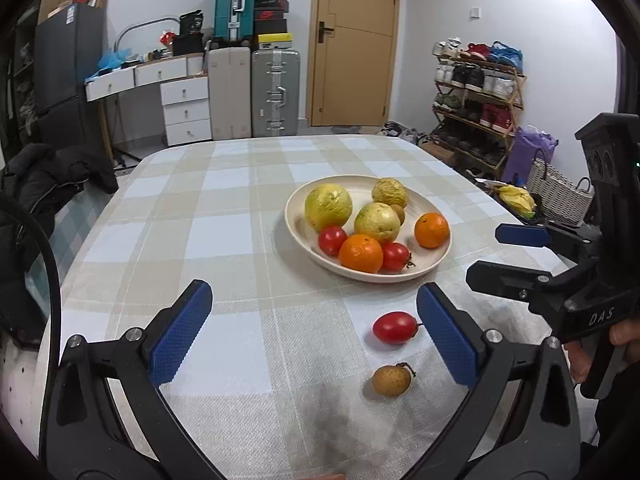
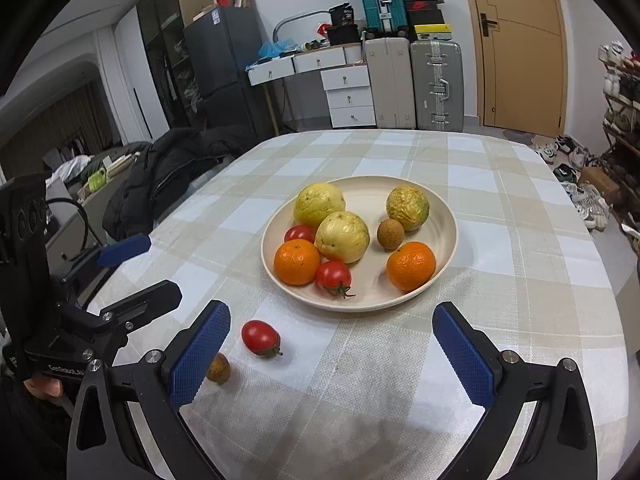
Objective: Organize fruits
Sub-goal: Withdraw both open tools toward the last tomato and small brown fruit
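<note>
- Two fruits lie loose on the checked tablecloth (image 1: 240,240), toward the near edge of the table: a small red tomato (image 1: 395,327) and, nearer still, a brown longan (image 1: 391,379). They sit close together but apart, not touching.
- Just beyond them stands the cream plate (image 1: 294,216), roughly mid-table, already carrying most of the haul: two large yellow-green guavas (image 1: 328,206), a wrinkled yellow passion fruit (image 1: 390,193), two oranges (image 1: 361,253), two more tomatoes and a second longan tucked among them.
- The left gripper (image 1: 314,330) hovers low over the cloth with its blue pads (image 1: 182,338) spread wide and nothing between them; the loose tomato lies just inside its right-hand pad.
- The right gripper (image 2: 332,356) is likewise wide apart and empty, facing the plate, with the loose tomato (image 2: 260,338) just off its left pad and the longan (image 2: 219,368) half hidden behind that pad.
- My reading: the sorting is nearly done, and the step in hand is picking up one of the last two strays (the tomato looks the likelier, being closest to both sets of fingers).
- The next move calls for centring one gripper over the tomato, lowering until the pads flank it, and closing gently, since the skin is soft and the round fruit could roll off toward the longan if nudged from one side.
</note>
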The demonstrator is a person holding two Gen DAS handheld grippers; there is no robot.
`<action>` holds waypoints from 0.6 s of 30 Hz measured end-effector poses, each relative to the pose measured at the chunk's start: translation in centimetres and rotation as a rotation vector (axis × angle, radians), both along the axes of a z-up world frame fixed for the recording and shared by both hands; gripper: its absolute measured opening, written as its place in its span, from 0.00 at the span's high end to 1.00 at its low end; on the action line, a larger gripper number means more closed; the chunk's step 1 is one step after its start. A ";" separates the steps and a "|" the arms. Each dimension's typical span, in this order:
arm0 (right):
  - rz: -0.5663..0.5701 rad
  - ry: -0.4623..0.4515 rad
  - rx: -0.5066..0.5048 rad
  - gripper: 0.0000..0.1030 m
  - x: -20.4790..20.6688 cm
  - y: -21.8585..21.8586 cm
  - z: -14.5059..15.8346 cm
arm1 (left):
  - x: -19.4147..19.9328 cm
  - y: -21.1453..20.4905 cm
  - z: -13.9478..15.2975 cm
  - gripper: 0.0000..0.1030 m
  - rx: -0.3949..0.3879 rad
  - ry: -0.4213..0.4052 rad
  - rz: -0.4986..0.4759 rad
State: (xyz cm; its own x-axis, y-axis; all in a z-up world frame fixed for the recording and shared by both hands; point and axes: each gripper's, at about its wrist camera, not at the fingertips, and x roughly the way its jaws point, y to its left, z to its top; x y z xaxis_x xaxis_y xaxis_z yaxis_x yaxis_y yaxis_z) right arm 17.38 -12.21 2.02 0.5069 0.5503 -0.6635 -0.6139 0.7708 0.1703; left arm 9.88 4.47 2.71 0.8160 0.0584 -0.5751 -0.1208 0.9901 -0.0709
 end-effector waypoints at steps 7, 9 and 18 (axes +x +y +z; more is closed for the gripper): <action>0.015 0.010 0.005 0.00 -0.1 0.1 -0.2 | -0.6 -0.6 -0.8 0.01 0.011 0.011 -0.018; 0.016 0.016 0.001 0.00 0.0 0.1 -0.2 | -0.4 -0.7 -0.9 0.01 0.015 0.016 -0.014; 0.025 0.018 -0.014 0.00 0.0 0.5 -0.6 | 0.3 -1.1 -1.9 0.01 0.012 0.049 -0.031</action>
